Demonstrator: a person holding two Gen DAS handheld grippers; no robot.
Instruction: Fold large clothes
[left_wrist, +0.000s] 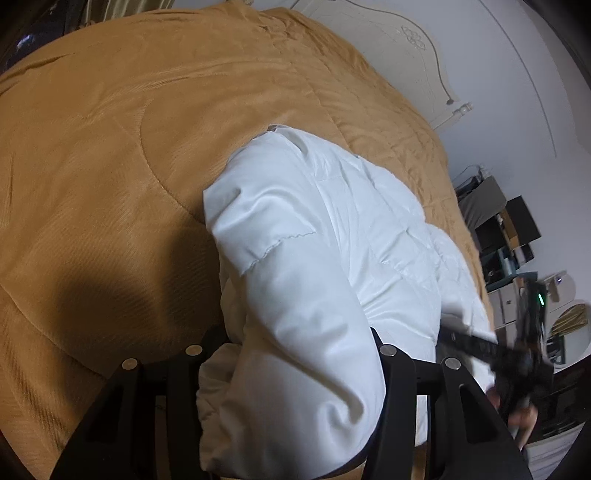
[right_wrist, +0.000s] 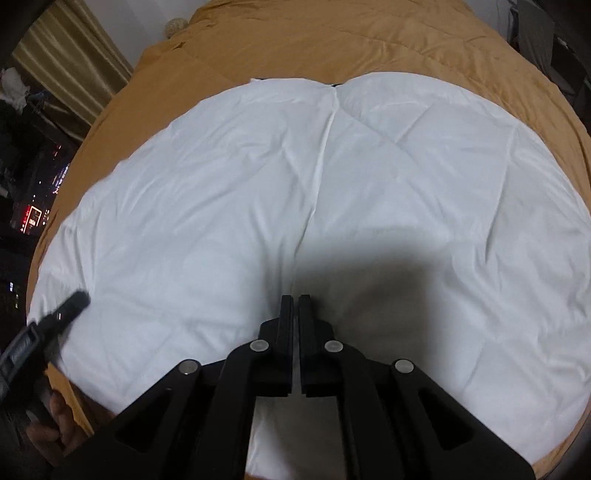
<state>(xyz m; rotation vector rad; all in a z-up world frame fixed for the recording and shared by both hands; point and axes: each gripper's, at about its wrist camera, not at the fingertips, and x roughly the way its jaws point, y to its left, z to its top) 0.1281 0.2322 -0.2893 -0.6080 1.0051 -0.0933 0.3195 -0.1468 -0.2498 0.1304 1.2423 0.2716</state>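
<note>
So there was 1 big white padded jacket spread on the bed, puffy and quilted, with stitched seams crossing in a diamond pattern and a soft, slightly shiny shell full of shallow creases. It lay on a mustard-gold bedspread that looked like ribbed velvety stuff, also quilted, with a curved stitch line running through it. In the left wrist view a thick rolled part of the jacket, maybe a sleeve or a folded side, bulged up like a fat tube with a wavy stitched edge across it. The left gripper had that fat fold wedged between its 2 black fingers, jaws about halfway apart and clamped on the padding. The right gripper was squeezed nearly closed, only a sliver of light between the 2 fingers, tips down near the jacket's middle seam over their own dark shadow; whether they actually touched the fabric couldn't be told, and nothing seemed pinched in them. A cream carved headboard sat behind the bed, and striped olive curtains hung off to the side. Count: 1 jacket, 1 bedspread, 2 grippers.
</note>
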